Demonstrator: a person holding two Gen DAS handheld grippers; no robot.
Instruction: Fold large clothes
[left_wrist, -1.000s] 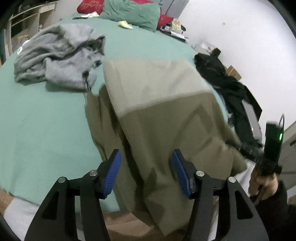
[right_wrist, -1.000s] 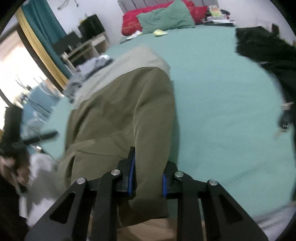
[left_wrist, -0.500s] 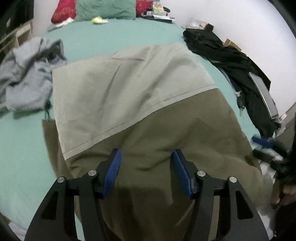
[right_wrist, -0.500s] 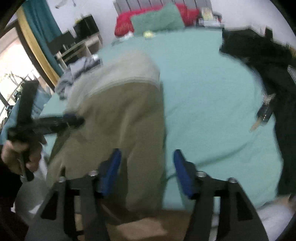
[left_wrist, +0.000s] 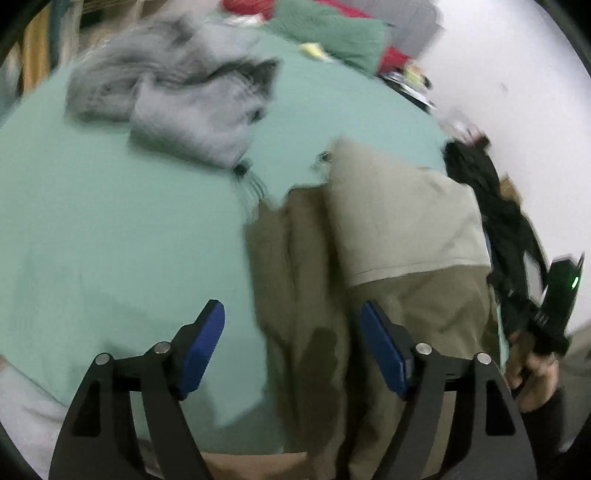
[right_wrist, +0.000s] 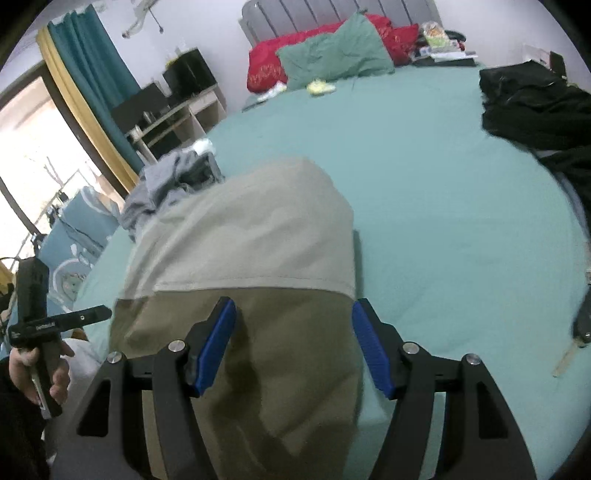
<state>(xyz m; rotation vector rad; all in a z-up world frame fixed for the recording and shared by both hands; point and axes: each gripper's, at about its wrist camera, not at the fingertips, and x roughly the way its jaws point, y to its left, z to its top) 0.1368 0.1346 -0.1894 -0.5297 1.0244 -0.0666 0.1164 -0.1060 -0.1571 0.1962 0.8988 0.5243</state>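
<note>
A two-tone garment, beige on top and olive below (left_wrist: 399, 266), lies on the green bed (left_wrist: 110, 229) with its lower part hanging over the near edge. It also shows in the right wrist view (right_wrist: 258, 258). My left gripper (left_wrist: 291, 347) is open and empty above the garment's left edge. My right gripper (right_wrist: 291, 343) is open and empty above the olive part. Each gripper shows in the other's view, held in a hand: the right one (left_wrist: 554, 306) and the left one (right_wrist: 37, 317).
A crumpled grey hoodie (left_wrist: 192, 99) lies on the bed to the left of the garment. Black clothes (right_wrist: 539, 110) lie at the bed's right side. Red and green pillows (right_wrist: 332, 59) sit at the headboard. Shelves (right_wrist: 173, 114) stand left of the bed.
My right gripper opened and let go of the olive garment, which now lies flatter. My left gripper swung over the garment and back to the left; that view is blurred.
</note>
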